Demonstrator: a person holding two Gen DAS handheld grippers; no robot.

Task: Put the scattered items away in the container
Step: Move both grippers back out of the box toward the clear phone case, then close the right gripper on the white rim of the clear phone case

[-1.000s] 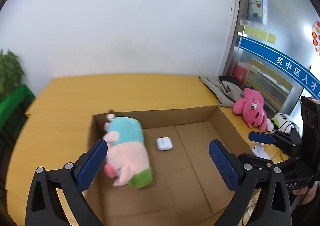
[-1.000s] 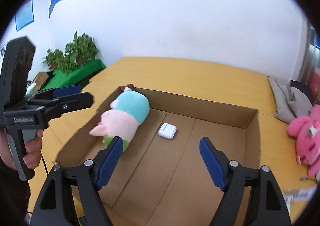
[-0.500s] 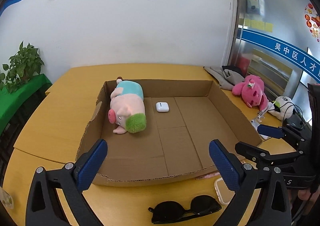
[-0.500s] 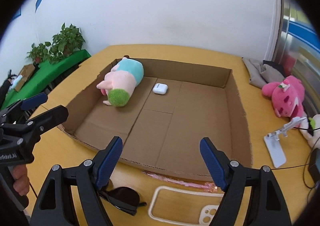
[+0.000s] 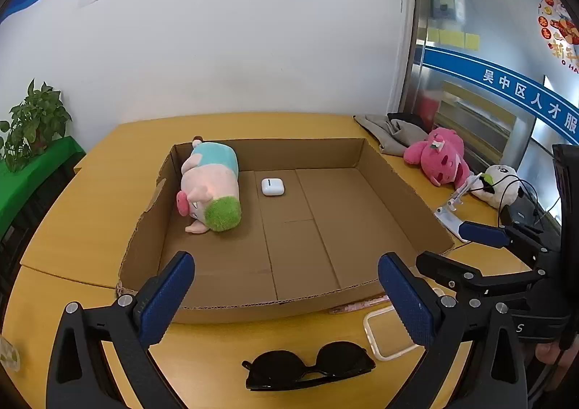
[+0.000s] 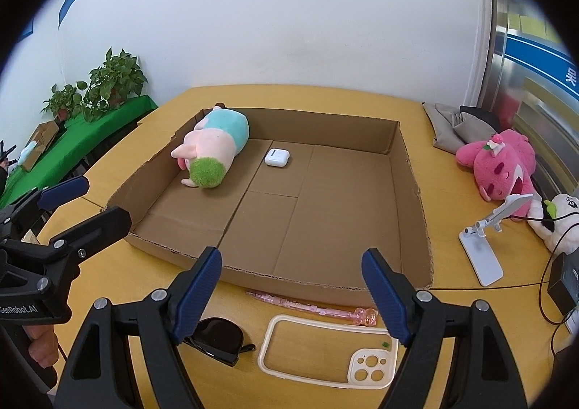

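Note:
A shallow cardboard box lies on the yellow table. Inside it lie a pink plush pig and a white earbud case. In front of the box lie black sunglasses, a cream phone case and a pink pen. My left gripper is open and empty above the box's near edge. My right gripper is open and empty above the pen and phone case.
A pink plush toy, a white plush, a white phone stand, grey cloth and black cables lie right of the box. Potted plants stand on a green bench to the left.
Both grippers have pulled back from over the box interior toward the near table edge, bringing the sunglasses, phone case and pen into view. Both stay open.

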